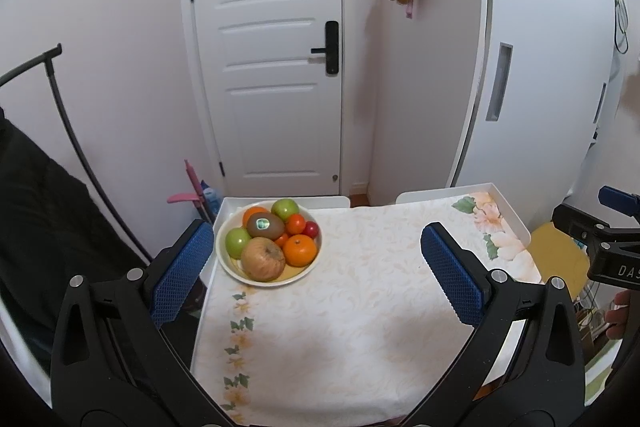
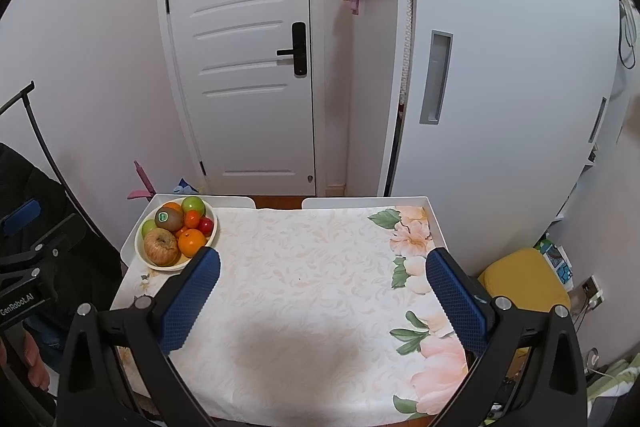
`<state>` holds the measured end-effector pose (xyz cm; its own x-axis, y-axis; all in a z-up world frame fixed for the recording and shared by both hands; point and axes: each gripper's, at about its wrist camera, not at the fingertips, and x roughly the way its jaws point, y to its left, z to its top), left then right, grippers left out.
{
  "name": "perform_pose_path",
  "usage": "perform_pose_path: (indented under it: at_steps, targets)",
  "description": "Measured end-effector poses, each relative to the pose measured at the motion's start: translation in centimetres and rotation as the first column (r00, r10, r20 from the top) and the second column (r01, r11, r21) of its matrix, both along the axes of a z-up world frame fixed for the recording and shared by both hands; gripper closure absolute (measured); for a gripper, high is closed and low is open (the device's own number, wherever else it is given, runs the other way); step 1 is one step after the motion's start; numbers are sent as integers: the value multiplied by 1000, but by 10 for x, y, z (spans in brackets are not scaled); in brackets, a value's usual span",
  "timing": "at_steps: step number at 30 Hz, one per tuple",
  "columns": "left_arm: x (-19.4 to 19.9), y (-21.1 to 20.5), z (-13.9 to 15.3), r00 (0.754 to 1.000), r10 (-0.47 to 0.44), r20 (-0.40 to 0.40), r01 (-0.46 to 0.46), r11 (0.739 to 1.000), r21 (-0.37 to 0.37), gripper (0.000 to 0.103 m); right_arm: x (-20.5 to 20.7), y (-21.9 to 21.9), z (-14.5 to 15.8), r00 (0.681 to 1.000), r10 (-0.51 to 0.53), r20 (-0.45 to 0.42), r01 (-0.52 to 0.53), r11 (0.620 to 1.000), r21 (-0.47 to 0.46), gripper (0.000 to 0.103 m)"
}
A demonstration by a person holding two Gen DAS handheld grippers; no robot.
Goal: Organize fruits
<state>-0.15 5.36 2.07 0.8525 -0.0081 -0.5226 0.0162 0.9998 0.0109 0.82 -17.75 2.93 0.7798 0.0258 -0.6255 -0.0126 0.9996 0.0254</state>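
Note:
A cream bowl (image 1: 229, 265) sits at the far left corner of a small table covered by a floral cloth (image 1: 360, 287). It holds a brown apple (image 1: 263, 259), oranges (image 1: 300, 250), green apples (image 1: 237, 242), a kiwi (image 1: 265, 226) and small red fruits. The bowl also shows in the right wrist view (image 2: 140, 247). My left gripper (image 1: 318, 247) is open and empty, held above the table's near half, just right of the bowl. My right gripper (image 2: 323, 269) is open and empty over the table's middle.
The table has a raised white rim (image 2: 432, 215). A white door (image 1: 276, 67) and walls stand behind it. A yellow stool (image 2: 524, 287) is at the right. A black rack (image 1: 60, 115) and dark fabric are at the left.

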Motion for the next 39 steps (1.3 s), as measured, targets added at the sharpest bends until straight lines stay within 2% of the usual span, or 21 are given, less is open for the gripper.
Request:
perform_pose_path:
  at_steps: [39]
  targets:
    - [7, 0, -5, 1000, 18, 0, -18, 1000, -5, 0, 6, -3, -3, 1000, -4, -2, 4, 1000, -2, 0]
